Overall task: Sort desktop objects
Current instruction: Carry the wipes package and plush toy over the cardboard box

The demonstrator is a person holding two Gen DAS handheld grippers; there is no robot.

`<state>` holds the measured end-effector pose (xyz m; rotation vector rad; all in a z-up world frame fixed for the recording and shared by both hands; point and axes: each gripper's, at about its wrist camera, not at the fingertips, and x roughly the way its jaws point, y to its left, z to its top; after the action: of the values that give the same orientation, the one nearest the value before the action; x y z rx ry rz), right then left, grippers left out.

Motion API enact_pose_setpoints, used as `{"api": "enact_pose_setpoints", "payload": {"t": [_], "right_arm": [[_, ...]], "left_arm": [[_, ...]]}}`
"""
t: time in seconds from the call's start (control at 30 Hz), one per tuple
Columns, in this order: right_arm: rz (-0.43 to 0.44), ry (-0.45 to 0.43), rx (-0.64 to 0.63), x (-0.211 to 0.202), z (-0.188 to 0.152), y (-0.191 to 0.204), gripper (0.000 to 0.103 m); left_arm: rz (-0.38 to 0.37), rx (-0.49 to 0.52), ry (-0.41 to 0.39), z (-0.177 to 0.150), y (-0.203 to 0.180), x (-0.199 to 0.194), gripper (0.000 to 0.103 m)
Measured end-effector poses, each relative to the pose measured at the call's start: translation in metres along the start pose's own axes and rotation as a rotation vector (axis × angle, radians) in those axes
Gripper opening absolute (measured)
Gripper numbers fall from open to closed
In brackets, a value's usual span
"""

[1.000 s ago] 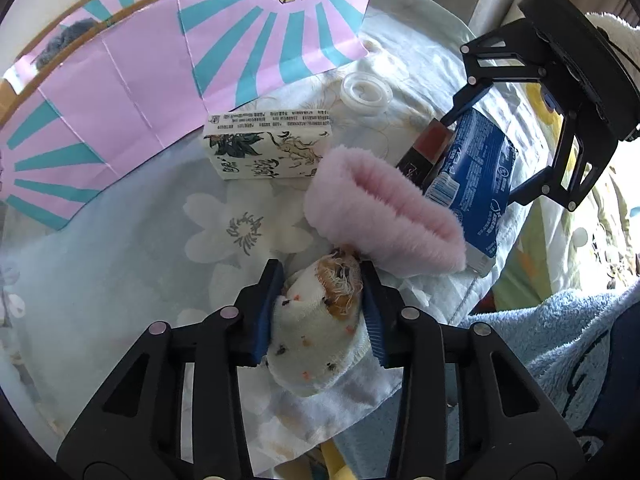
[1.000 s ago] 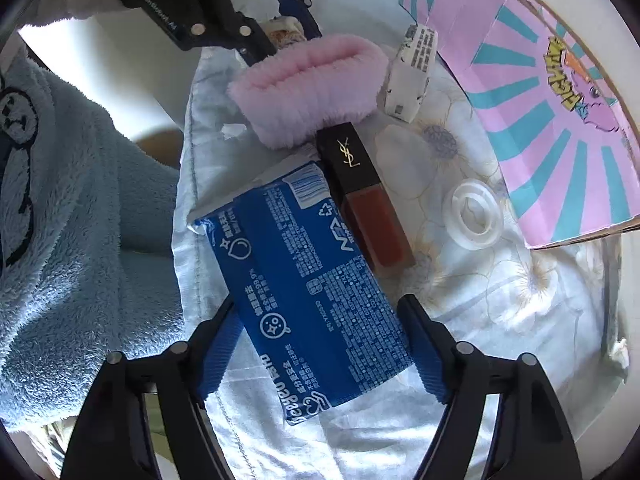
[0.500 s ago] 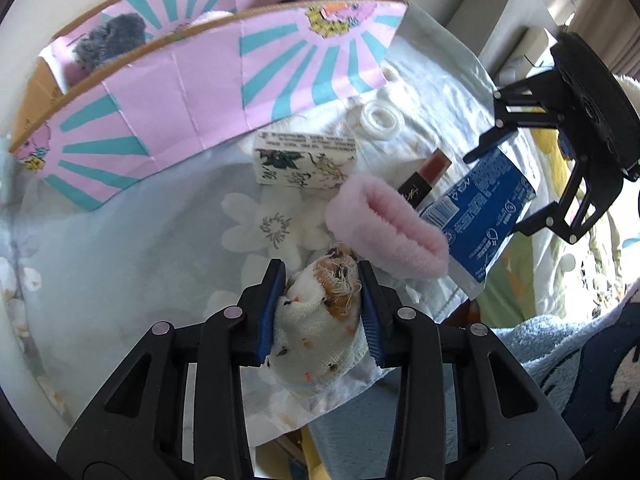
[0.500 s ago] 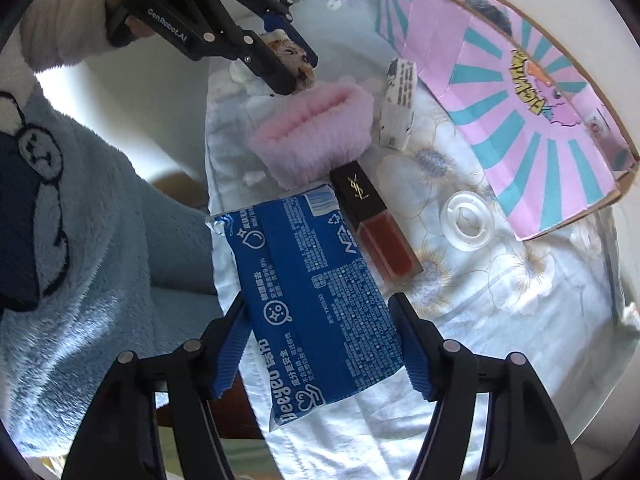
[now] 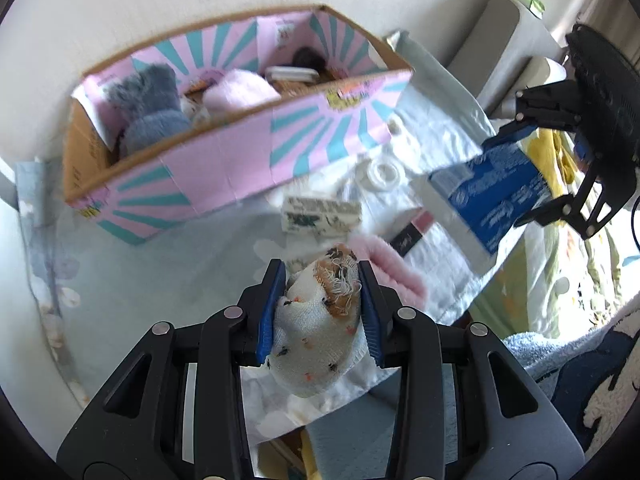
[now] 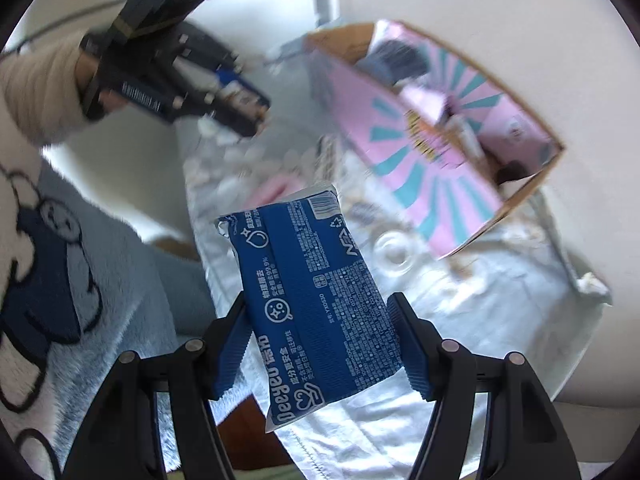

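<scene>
My left gripper (image 5: 322,270) is shut on a rolled white speckled cloth (image 5: 316,332) and holds it above the flowered tablecloth (image 5: 140,280). In the right wrist view my right gripper (image 6: 318,308) is shut on a blue wipes pack (image 6: 316,292), which hangs tilted in the air over the table's near edge. The same pack (image 5: 492,196) shows at the right of the left wrist view. Beyond both stands an open pink-and-teal cardboard box (image 5: 248,152) holding a grey fluffy thing (image 5: 152,108) and a pale pink soft thing (image 5: 240,92).
On the cloth lie a small printed carton (image 5: 320,216), a clear tape ring (image 5: 384,172), a lipstick (image 5: 412,232) and a pink fluffy band (image 5: 396,276). A person's light-blue fleece (image 6: 80,280) is close at the table's near edge. A wall rises behind the box.
Both grippers have risen with their loads. The blue pack has come up off the table and tilted. The box's inside has come into view.
</scene>
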<state>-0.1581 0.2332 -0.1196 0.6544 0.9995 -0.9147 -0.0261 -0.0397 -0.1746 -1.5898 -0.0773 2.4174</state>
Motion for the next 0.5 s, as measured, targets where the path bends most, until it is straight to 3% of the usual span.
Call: {"api": "enact_pose_setpoints", "payload": {"t": [0.33, 0.5], "right_arm": [[-0.090, -0.100, 0.073, -0.028, 0.059, -0.032, 0.063], [-0.134, -0.125, 0.152, -0.018, 0.091, -0.054, 0.063]], "left_arm": [[0.080, -0.041, -0.107, 0.041, 0.032, -0.044, 0.033], [0.116, -0.067, -0.166, 0.073, 0.053, -0.057, 0.033]]}}
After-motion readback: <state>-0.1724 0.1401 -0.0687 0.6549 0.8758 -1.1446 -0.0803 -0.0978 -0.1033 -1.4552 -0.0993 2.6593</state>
